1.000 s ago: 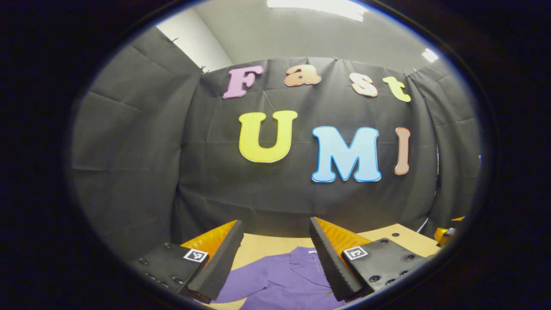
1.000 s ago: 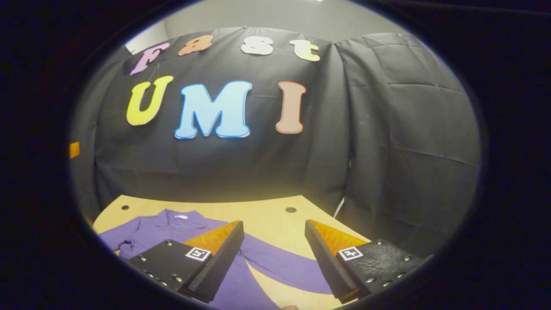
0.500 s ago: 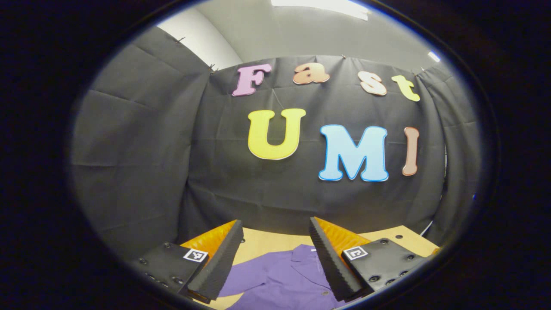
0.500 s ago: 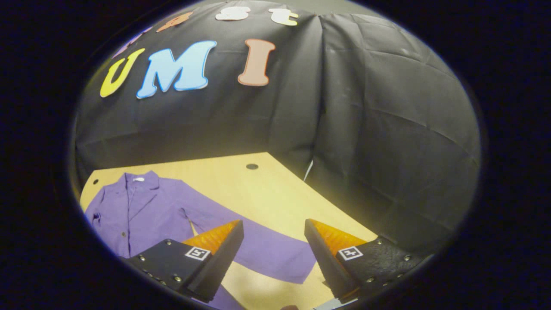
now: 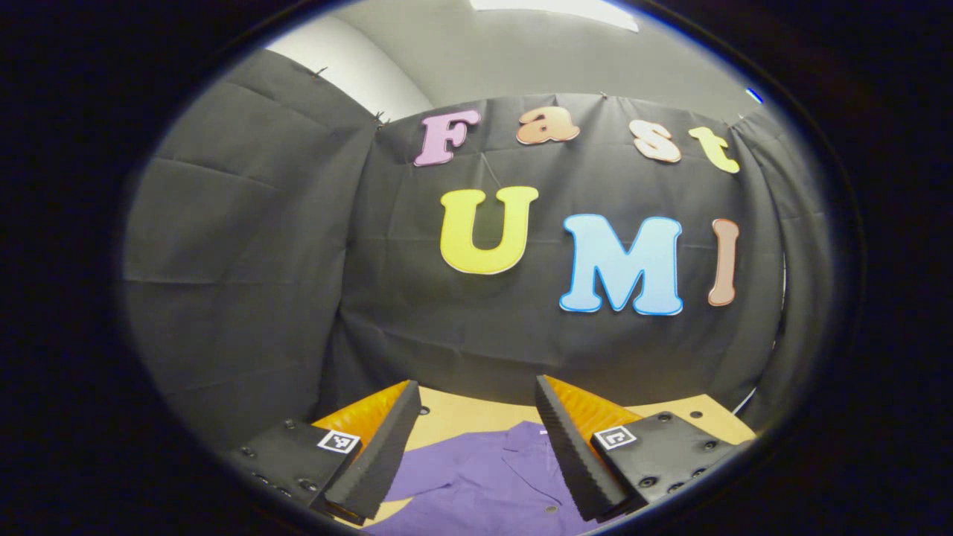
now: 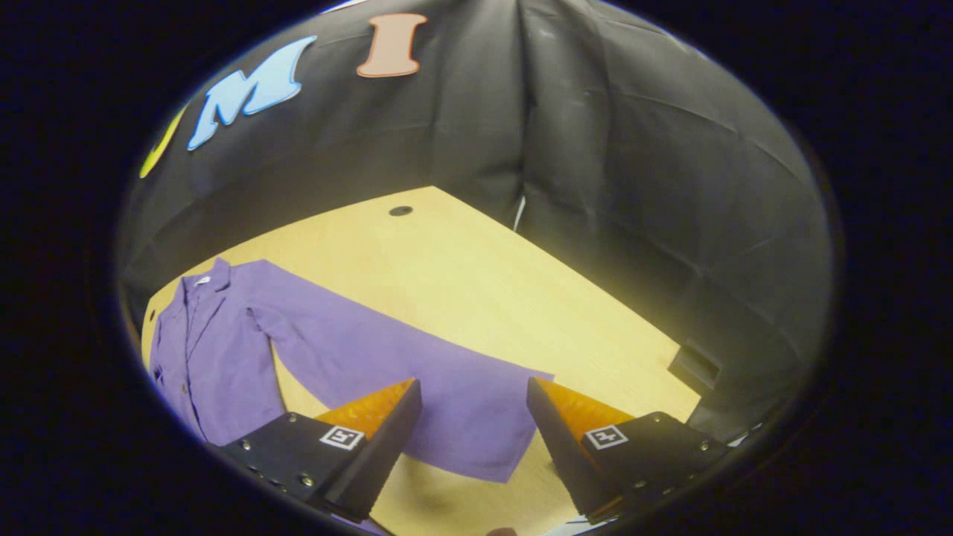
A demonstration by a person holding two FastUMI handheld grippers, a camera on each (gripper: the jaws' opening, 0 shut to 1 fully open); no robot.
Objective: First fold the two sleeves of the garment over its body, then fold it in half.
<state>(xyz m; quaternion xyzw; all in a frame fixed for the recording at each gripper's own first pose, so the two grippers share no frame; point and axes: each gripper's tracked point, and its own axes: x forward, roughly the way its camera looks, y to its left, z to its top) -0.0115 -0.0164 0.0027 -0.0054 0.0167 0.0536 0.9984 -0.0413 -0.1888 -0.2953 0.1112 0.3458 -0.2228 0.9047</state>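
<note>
Wooden table point(image 6: 476, 275) – purple garment point(image 6: 223, 350) flat, sleeve point(image 6: 417, 372) outstretched.

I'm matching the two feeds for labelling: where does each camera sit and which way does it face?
Left gripper view: rides the left gripper, aimed nearly level at the booth wall; its open fingers frame the purple shirt's collar.
Right gripper view: rides the right gripper, tilted down at the table; open fingers straddle the sleeve end.
Shared: shirt, table, wall.
</note>
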